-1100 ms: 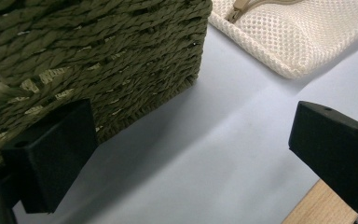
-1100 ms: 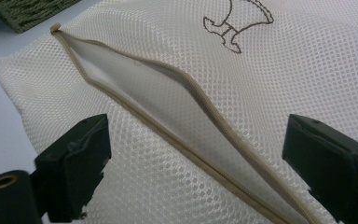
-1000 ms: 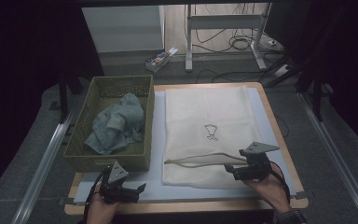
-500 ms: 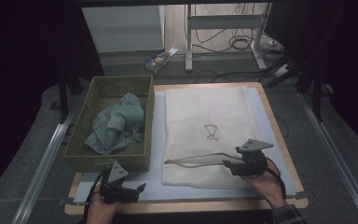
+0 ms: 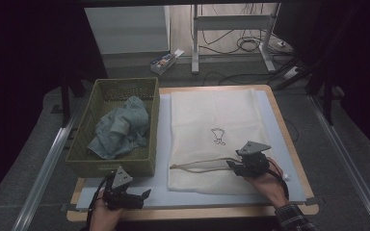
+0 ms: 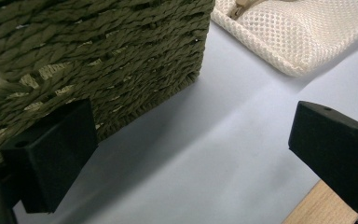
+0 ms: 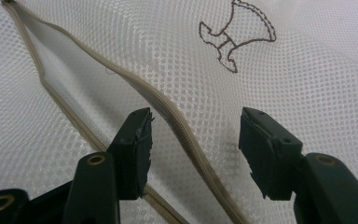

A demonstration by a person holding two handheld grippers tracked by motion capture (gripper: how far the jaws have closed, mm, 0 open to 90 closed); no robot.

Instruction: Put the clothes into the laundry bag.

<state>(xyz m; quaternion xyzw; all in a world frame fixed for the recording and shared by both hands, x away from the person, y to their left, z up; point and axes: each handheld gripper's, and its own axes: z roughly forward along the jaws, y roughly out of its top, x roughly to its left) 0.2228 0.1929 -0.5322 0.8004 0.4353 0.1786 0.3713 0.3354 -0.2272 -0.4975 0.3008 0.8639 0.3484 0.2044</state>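
Observation:
A cream mesh laundry bag [image 5: 217, 115] lies flat on the pale blue mat, with a small dark stitched emblem [image 5: 217, 135] and an open tan zipper [image 5: 200, 166] near its front edge. My right gripper [image 5: 235, 167] stands open over the zipper's right end; in the right gripper view the upper zipper tape [image 7: 177, 123] runs between the black jaws and the emblem [image 7: 235, 35] lies beyond. My left gripper [image 5: 142, 196] rests open on the mat at the front left, just before the green woven basket [image 5: 89, 161]. In the left gripper view the basket wall [image 6: 98, 60] is close on the left.
Crumpled blue-green cloths [image 5: 120, 131] lie in the basket. The wooden table edge [image 5: 197, 211] runs along the front. Metal rails [image 5: 43, 168] flank the table. Beyond it stand a desk frame with cables [image 5: 243, 43] and a small box [image 5: 166, 60] on the floor.
My right gripper has moved a little forward and left along the bag toward the zipper's end. The left gripper has stayed put.

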